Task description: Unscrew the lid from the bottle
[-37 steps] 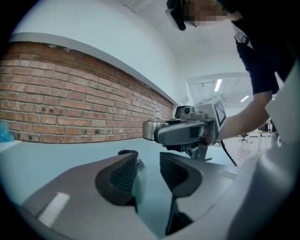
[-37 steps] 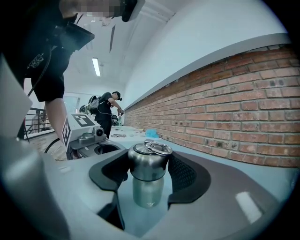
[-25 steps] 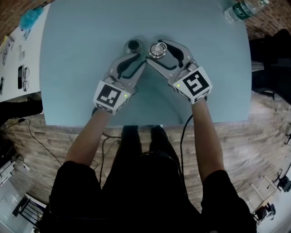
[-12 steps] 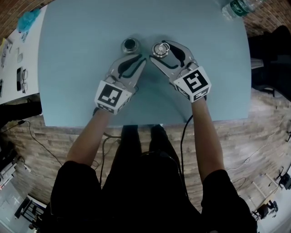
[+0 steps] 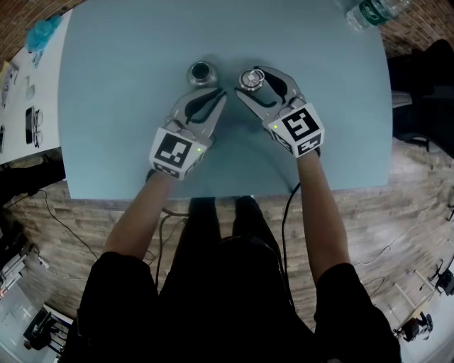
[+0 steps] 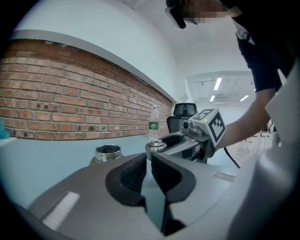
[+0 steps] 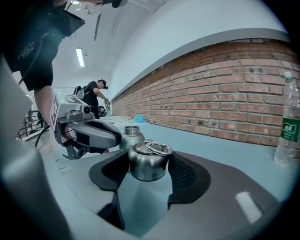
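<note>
Now, ring-topped steel lid (image 7: 147, 161) apart from open-necked steel bottle (image 5: 201, 71).

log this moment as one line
stage: lid off | right gripper: shut on lid | left gripper: jaws just been closing, nothing between | bottle: open, upright on table, untouched

A plastic water bottle (image 5: 374, 14) stands at the blue table's (image 5: 120, 120) far right corner, before a brick wall (image 6: 70, 93).
</note>
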### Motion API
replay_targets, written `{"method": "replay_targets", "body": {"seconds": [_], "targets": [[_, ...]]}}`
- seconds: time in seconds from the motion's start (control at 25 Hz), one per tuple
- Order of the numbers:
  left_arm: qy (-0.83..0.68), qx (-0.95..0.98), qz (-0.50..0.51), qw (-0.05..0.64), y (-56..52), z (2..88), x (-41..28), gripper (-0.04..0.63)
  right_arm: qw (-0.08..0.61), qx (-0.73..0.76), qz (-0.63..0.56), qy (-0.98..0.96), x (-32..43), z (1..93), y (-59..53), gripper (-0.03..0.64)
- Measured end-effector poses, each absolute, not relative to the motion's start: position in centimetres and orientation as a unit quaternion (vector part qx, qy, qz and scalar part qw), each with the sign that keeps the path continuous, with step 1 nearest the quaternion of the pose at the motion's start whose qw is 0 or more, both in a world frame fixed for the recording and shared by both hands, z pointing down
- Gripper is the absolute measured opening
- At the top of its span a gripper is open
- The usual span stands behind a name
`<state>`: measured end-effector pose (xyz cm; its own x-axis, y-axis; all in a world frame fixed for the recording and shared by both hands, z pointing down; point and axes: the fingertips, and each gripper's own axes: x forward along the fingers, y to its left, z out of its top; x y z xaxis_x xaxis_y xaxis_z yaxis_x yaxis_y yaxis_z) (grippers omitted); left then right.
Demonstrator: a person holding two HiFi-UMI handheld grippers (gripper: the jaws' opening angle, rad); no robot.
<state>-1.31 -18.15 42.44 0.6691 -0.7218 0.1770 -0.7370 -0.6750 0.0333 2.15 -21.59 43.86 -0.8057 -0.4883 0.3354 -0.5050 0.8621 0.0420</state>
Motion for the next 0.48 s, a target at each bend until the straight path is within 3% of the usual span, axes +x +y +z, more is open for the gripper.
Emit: {"method": "replay_targets", "body": {"seconds": [0.48], "targets": [[-0.404, 0.91, 0.075, 0.059, -18.3, 42.8, -0.9, 0.015, 0.203, 0.253, 0.02, -0.946, 1.8, 45.6, -21.9, 0.265]]}}
